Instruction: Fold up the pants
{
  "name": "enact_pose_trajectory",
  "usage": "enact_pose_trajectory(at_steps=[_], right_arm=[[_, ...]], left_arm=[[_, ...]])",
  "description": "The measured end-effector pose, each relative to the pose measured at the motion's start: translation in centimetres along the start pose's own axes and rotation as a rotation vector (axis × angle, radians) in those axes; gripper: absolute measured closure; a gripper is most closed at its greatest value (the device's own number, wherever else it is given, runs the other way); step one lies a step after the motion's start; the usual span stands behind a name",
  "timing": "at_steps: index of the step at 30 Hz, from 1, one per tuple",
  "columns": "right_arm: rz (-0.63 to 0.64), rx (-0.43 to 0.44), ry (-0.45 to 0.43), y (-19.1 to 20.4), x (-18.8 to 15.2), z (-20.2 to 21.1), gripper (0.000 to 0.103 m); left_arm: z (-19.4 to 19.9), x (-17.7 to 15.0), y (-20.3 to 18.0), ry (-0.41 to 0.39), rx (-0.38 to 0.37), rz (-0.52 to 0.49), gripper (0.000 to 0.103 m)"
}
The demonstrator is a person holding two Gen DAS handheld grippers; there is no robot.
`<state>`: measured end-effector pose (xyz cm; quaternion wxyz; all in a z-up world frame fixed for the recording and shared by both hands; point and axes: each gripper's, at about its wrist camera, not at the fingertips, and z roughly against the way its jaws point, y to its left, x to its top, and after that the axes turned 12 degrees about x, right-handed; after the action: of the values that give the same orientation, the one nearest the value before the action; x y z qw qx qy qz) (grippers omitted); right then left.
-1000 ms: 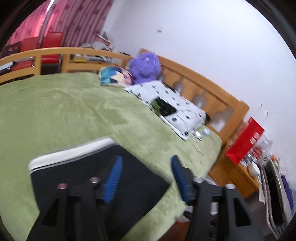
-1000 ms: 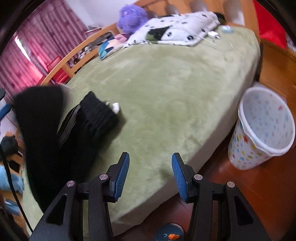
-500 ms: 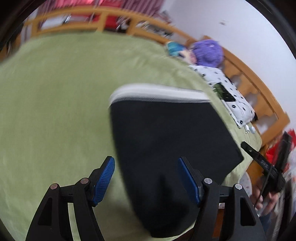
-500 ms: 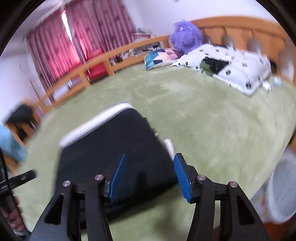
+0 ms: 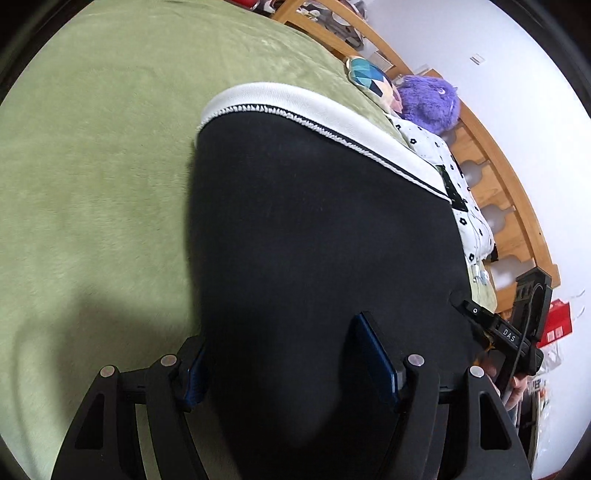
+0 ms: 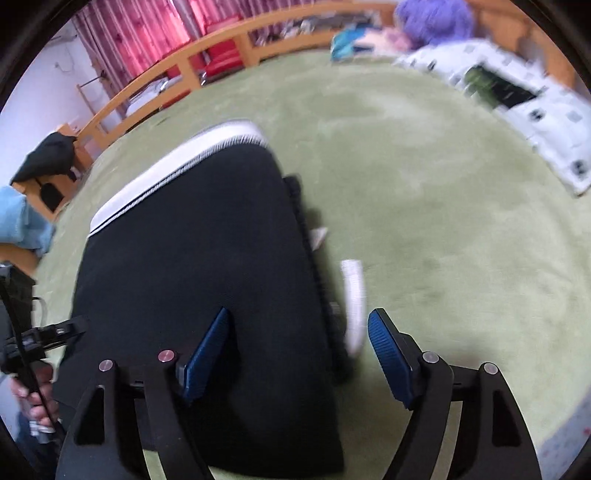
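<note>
Black pants (image 5: 317, 240) with a white waistband (image 5: 295, 99) lie folded on the green bedspread (image 5: 92, 166). My left gripper (image 5: 291, 362) is open, low over the near left edge of the pants, its fingers straddling the fabric. In the right wrist view the pants (image 6: 192, 266) show with the waistband (image 6: 173, 155) at the far end and a white drawstring tip (image 6: 352, 291) beside the right edge. My right gripper (image 6: 299, 354) is open over the near right edge of the pants. The right gripper also shows in the left wrist view (image 5: 498, 332).
A purple plush toy (image 5: 430, 103), a colourful cushion (image 5: 371, 79) and a spotted white pillow (image 5: 465, 206) lie by the wooden headboard (image 5: 498, 206). A wooden bed rail (image 6: 177, 77) and red curtains (image 6: 147, 33) are behind. Dark clothing (image 6: 48, 158) hangs at the left.
Both grippers have come down closer to the folded pants, which now fill more of each view. Both stay open.
</note>
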<state>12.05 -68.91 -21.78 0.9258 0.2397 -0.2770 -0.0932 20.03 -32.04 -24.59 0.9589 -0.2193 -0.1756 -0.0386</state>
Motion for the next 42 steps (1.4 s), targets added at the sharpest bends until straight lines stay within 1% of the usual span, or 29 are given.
enact_pose_trajectory(at_steps=[2, 3, 4, 6, 8, 9, 11, 12, 14, 15, 16, 18, 21, 22, 24, 25, 27, 29, 34, 36, 39, 42], right_arm=[[-0.043, 0.053, 0.021, -0.6, 0.4, -1.0, 0.027], [-0.060, 0.071, 0.024, -0.8, 0.4, -1.5, 0.023], [-0.070, 0.085, 0.024, -1.0, 0.3, -1.9, 0.023], [-0.078, 0.094, 0.012, -1.2, 0.2, -2.3, 0.021], [-0.081, 0.086, 0.002, -1.0, -0.2, -2.4, 0.021], [-0.082, 0.084, 0.003, -0.9, -0.2, -2.4, 0.022], [-0.101, 0.097, -0.002, -0.5, -0.4, -2.3, 0.032], [-0.112, 0.103, -0.009, -0.2, -0.5, -2.2, 0.039], [-0.081, 0.052, -0.025, 1.0, -0.6, -1.7, 0.046], [-0.054, 0.016, -0.045, 2.1, -0.7, -1.3, 0.053], [-0.035, -0.008, -0.059, 3.1, -0.9, -0.9, 0.057], [-0.012, -0.048, -0.083, 4.6, -1.2, 0.0, 0.061], [0.022, -0.125, -0.107, 8.6, -1.9, 0.6, 0.066], [0.033, -0.131, -0.118, 9.9, -2.1, 0.7, 0.070], [0.036, -0.114, -0.138, 12.0, -2.6, 1.1, 0.074], [0.040, -0.112, -0.142, 13.8, -2.8, 1.0, 0.075], [0.046, -0.118, -0.142, 16.1, -3.0, 0.3, 0.076], [0.038, -0.086, -0.145, 18.1, -3.7, -0.2, 0.076], [0.040, 0.003, -0.157, 24.2, -3.9, -2.8, 0.079], [0.045, 0.026, -0.155, 26.2, -3.8, -3.8, 0.080], [0.057, 0.061, -0.157, 29.7, -3.5, -5.4, 0.081], [0.089, 0.071, -0.141, 32.8, -3.9, -7.7, 0.081]], left_arm=[[-0.4, 0.2, 0.3, 0.007, -0.020, 0.023, 0.034], [-0.5, 0.2, 0.5, 0.010, -0.032, 0.030, 0.034], [-0.5, 0.2, 0.7, 0.011, -0.041, 0.036, 0.035], [-0.5, 0.1, 1.0, 0.009, -0.050, 0.049, 0.040], [-0.2, 0.0, 1.2, 0.007, -0.052, 0.050, 0.054], [0.0, 0.0, 1.3, 0.004, -0.059, 0.053, 0.058], [0.8, 0.2, 1.7, -0.008, -0.082, 0.065, 0.075], [1.1, 0.4, 2.0, -0.009, -0.096, 0.071, 0.078], [2.2, 0.6, 2.2, -0.016, -0.138, 0.065, 0.084], [2.9, 0.6, 2.1, -0.025, -0.147, 0.055, 0.084], [3.4, 0.6, 2.0, -0.032, -0.149, 0.043, 0.085], [5.0, 0.5, 1.5, -0.057, -0.152, -0.001, 0.086], [7.5, 0.7, 2.3, -0.079, -0.166, -0.018, 0.086], [8.1, 1.0, 2.6, -0.084, -0.166, -0.018, 0.086], [9.8, 1.7, 4.2, -0.089, -0.160, -0.009, 0.086], [10.3, 2.0, 4.9, -0.093, -0.156, -0.009, 0.086], [12.0, 2.4, 6.5, -0.107, -0.127, -0.019, 0.086], [14.1, 2.8, 8.4, -0.122, -0.092, -0.031, 0.086], [18.8, 4.0, 13.0, -0.170, -0.019, -0.052, 0.086], [20.6, 4.8, 15.3, -0.179, 0.007, -0.038, 0.086], [22.6, 5.7, 18.8, -0.189, 0.032, -0.017, 0.086], [23.4, 5.7, 21.6, -0.198, 0.063, -0.014, 0.086]])
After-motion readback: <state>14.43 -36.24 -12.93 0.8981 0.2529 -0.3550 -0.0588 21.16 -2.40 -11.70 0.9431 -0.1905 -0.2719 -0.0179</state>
